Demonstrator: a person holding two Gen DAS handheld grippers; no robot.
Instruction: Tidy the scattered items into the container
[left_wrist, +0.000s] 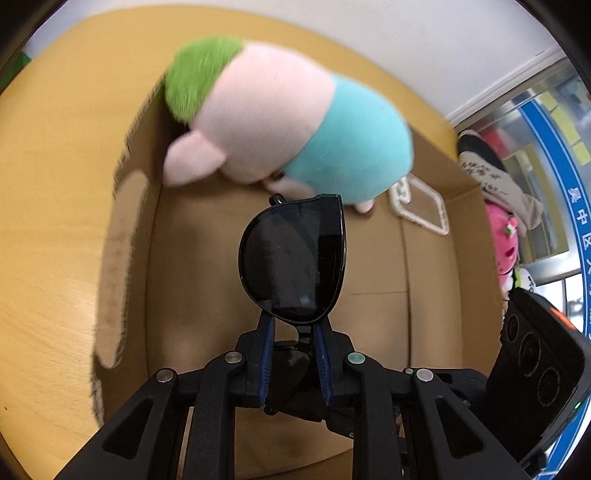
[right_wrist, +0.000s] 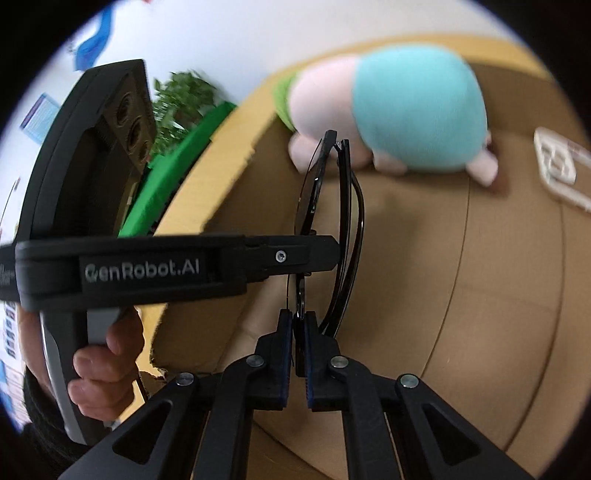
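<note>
Wooden table (left_wrist: 55, 229), cardboard box (left_wrist: 369, 266) holding plush toy (left_wrist: 288, 122); left gripper (left_wrist: 293, 354) and right gripper (right_wrist: 298, 332) both clamp folded sunglasses (left_wrist: 293, 254) above the box, probably steadying them for dropping in.

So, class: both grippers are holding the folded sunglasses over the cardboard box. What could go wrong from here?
1. The left gripper and right gripper both clamp the sunglasses; pulling apart or twisting could bend the frame.
2. The left gripper's pads sit by the dark lens, so they may smudge or scratch it.
3. The plush toy and the white phone case already lie in the cardboard box; dropped sunglasses could land on the case.
</note>
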